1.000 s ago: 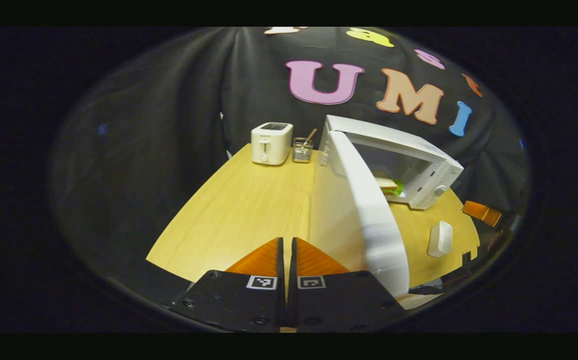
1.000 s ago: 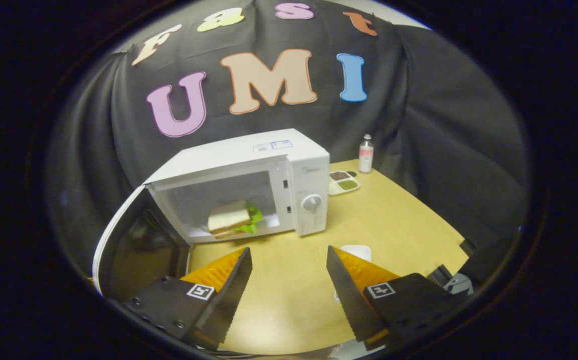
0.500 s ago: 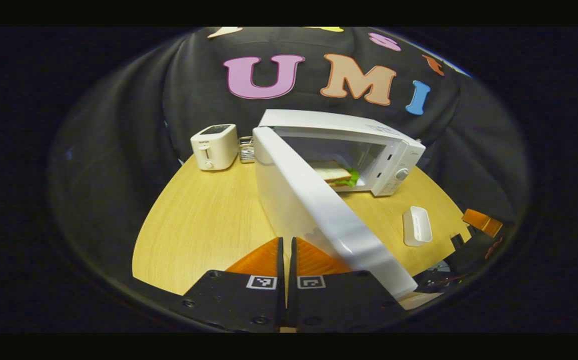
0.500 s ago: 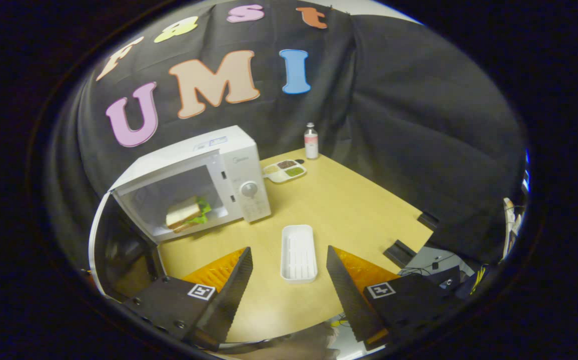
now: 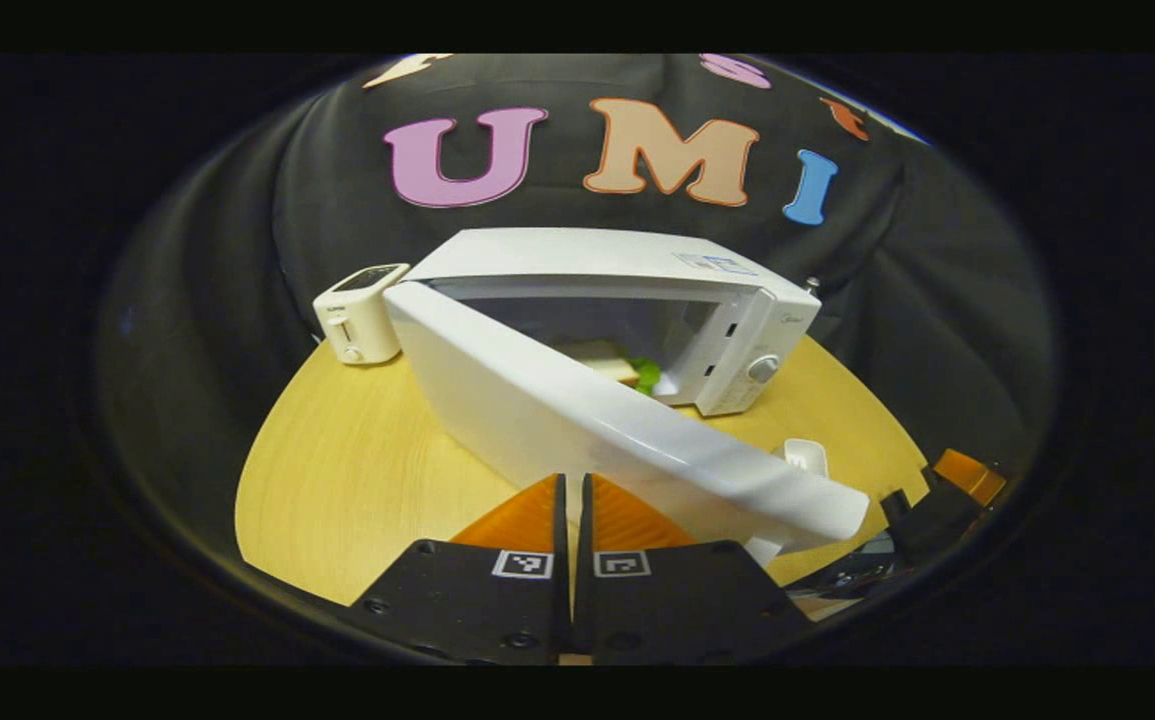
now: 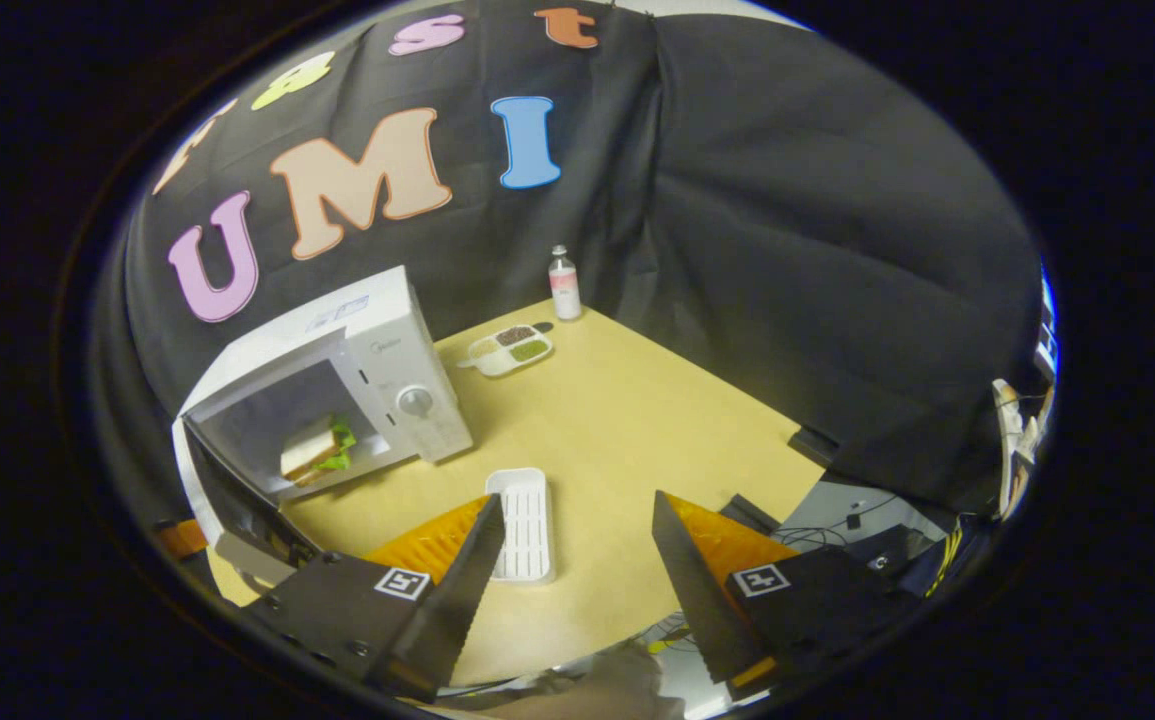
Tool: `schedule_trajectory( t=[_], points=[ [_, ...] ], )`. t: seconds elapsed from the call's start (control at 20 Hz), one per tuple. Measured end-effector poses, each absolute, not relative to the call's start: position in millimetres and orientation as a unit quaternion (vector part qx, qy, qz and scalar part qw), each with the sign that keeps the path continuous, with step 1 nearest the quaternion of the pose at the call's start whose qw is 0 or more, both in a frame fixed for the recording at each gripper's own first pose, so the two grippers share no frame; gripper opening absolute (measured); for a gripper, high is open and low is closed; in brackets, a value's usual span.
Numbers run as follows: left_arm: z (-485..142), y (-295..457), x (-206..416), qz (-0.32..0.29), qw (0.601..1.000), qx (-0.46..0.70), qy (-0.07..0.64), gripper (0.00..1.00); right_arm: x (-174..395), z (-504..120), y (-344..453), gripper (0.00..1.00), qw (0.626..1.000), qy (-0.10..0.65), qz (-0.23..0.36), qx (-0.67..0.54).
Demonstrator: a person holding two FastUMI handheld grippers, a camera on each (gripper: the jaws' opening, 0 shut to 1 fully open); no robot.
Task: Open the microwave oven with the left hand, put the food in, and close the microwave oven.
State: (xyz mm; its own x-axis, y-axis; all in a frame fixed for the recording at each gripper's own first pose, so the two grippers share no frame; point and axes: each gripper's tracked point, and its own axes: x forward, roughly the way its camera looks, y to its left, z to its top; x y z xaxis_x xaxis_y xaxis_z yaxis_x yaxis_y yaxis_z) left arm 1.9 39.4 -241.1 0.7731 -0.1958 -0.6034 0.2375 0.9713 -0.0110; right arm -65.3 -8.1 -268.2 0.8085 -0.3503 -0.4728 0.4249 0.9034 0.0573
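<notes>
A: What has changed on the pale wooden desk point(image 6: 637, 420)?

B: The boxy white microwave oven point(image 5: 627, 290) has its big white door point(image 5: 577, 420) swung partway toward the cavity; a second ago it stood much wider. In the left gripper view the door's outer face now slants right across the front.

A: And the food?

B: The sandwich of white bread and green lettuce point(image 6: 315, 450) sits inside the cavity, so loading looks done. Only closing remains, I'd say.

A: The grippers?

B: The left gripper point(image 5: 573, 500) is clenched on nothing, fingers together, just by the door's outer face; I can't tell whether it touches. The right gripper point(image 6: 572, 560) is released, fingers spread and empty, and has drawn back over the desk, above the small white ribbed plastic tray point(image 6: 522, 520).

A: So the door still needs pushing until it latches.
</notes>
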Motion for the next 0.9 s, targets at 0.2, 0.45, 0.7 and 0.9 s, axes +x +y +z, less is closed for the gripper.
schedule_trajectory(
  t=[0.2, 0.45, 0.7, 0.9],
  points=[
    [-243, 3, 20, -0.112, 0.943, 0.02, 0.311, 0.01, -43, -268, -21, 0.9, 0.949, 0.237, -0.186, 0.093],
    [-249, -25, 40, -0.109, 0.943, 0.016, 0.314, 0.01, -17, -266, -35, 0.91, 0.954, 0.241, -0.157, 0.081],
    [-245, -45, 65, -0.097, 0.948, 0.019, 0.301, 0.01, 0, -269, -43, 0.91, 0.956, 0.255, -0.128, 0.072],
    [-237, -57, 85, -0.091, 0.952, 0.034, 0.289, 0.01, 6, -270, -47, 0.91, 0.958, 0.257, -0.109, 0.065]
  ],
)
